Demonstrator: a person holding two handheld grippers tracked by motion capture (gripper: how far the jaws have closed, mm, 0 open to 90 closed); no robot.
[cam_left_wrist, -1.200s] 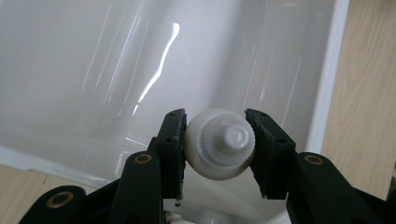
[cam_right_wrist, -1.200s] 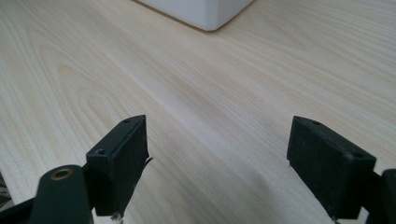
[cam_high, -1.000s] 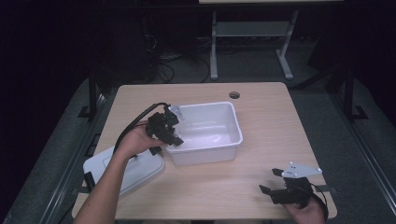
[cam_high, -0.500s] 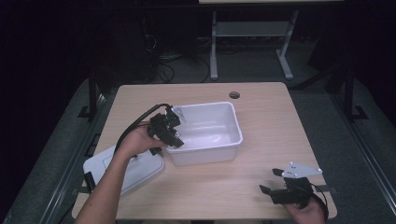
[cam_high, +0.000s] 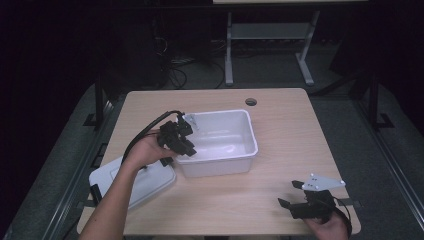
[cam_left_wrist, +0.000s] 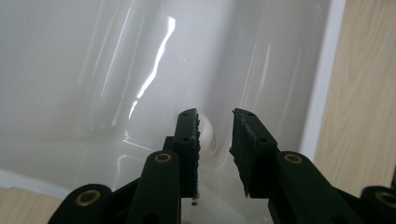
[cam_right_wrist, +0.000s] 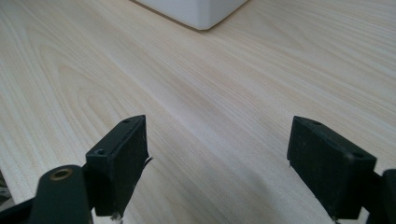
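My left gripper (cam_high: 187, 142) reaches over the left wall of a white plastic bin (cam_high: 252, 135) and points down into it. In the left gripper view its jaws (cam_left_wrist: 215, 114) stand a narrow gap apart and have just been closing. A small white rounded thing (cam_left_wrist: 208, 135) lies on the bin floor between them, against the left pad, with the right pad clear of it. My right gripper (cam_high: 288, 193) rests near the table's front right corner. Its jaws (cam_right_wrist: 217, 130) are spread wide over bare wood with nothing between them.
The bin's white lid (cam_high: 145, 182) lies flat at the table's front left, under the left forearm. A corner of the bin (cam_right_wrist: 196, 11) shows far ahead in the right gripper view. The wooden table (cam_high: 290, 125) has a round cable hole (cam_high: 251, 101) at the back.
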